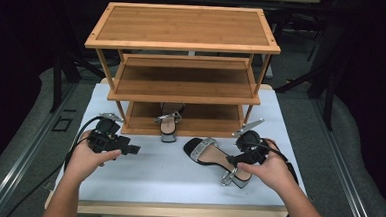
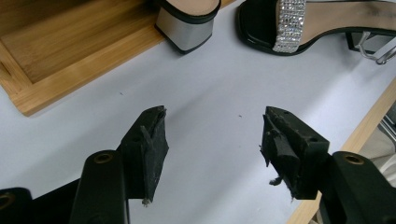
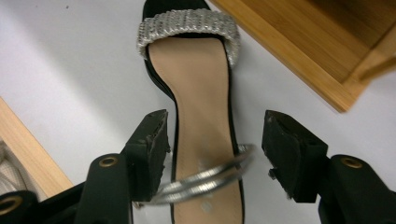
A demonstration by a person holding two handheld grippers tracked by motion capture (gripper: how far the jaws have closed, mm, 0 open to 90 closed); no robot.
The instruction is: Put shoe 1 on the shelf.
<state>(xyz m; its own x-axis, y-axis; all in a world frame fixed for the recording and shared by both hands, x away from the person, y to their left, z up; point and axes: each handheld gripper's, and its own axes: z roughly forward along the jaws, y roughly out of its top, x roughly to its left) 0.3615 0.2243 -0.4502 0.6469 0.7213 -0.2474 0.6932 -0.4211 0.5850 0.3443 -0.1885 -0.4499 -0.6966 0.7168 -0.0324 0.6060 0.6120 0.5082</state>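
On the white table (image 1: pixel 142 173), a sandal (image 1: pixel 213 157) lies right of centre, near the rack (image 1: pixel 183 73). The right gripper (image 3: pixel 212 140) straddles its heel end, jaws wide, unclosed. The left gripper (image 2: pixel 212 140) hovers wide and empty at left. Another sandal (image 1: pixel 169 125) sits on the rack's bottom shelf.

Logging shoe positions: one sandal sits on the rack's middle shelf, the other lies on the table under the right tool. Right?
Not quite. The shelved sandal stands on the rack's bottom shelf, as the high view shows. The other sandal does lie on the table under the right tool.
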